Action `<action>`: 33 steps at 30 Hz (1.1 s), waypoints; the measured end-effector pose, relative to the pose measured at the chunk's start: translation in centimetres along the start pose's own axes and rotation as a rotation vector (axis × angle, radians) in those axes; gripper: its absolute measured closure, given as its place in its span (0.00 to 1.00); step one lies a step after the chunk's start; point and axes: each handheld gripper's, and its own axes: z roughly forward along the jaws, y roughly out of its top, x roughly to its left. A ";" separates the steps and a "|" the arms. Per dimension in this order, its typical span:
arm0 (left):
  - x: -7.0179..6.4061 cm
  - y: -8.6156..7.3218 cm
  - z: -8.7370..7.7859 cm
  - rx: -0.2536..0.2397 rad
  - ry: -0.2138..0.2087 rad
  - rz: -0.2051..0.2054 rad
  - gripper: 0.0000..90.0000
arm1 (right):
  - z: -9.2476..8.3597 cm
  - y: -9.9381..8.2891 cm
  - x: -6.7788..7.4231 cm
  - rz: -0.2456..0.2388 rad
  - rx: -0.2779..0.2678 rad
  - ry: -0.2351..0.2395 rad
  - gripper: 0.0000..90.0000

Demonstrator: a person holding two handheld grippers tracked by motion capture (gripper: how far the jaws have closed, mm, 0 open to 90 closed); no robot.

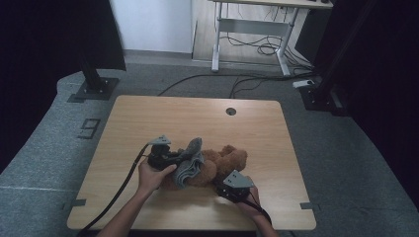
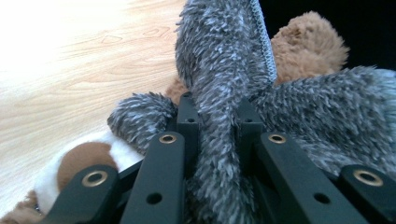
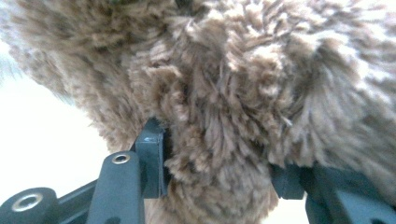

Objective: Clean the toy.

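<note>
**Grey fleece going onto a brown teddy bear, both grippers engaged**

High view: a brown plush teddy bear (image 1: 225,163) lies near the middle of the wooden table (image 1: 148,118), somewhat toward its near edge, with its head toward the right edge. A grey fleece garment (image 1: 190,163) is bunched over the bear's left half. The left gripper (image 1: 170,157) meets the fleece from the left; the right gripper (image 1: 221,185) comes at the bear from the near edge, under its grey plate.

Left gripper view: the jaws are clamped tight on a fold of the grey fleece garment (image 2: 219,93), which rises between them as a thick, shaggy ridge with a stitched hem at one edge. A white-and-brown paw pad (image 2: 84,161) of the bear shows low at the left, and brown fur (image 2: 306,46) behind.

Right gripper view: the jaws stand half-wide and pinch a tuft of the bear's long brown pile (image 3: 219,154); both pads press into the fur.

Handling, as a judgement: both things look light, soft and thoroughly limp, not fragile. The fleece will stretch and drag instead of sliding, so the hem is the sound place to grip. The bear is better held by a limb or firm body bulk than by loose fur, which may slip free.
</note>
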 end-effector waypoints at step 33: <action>4.5 -4.4 -8.3 -0.032 0.209 -0.042 0.85 | -0.2 -0.2 -0.9 0.090 -0.019 0.040 0.55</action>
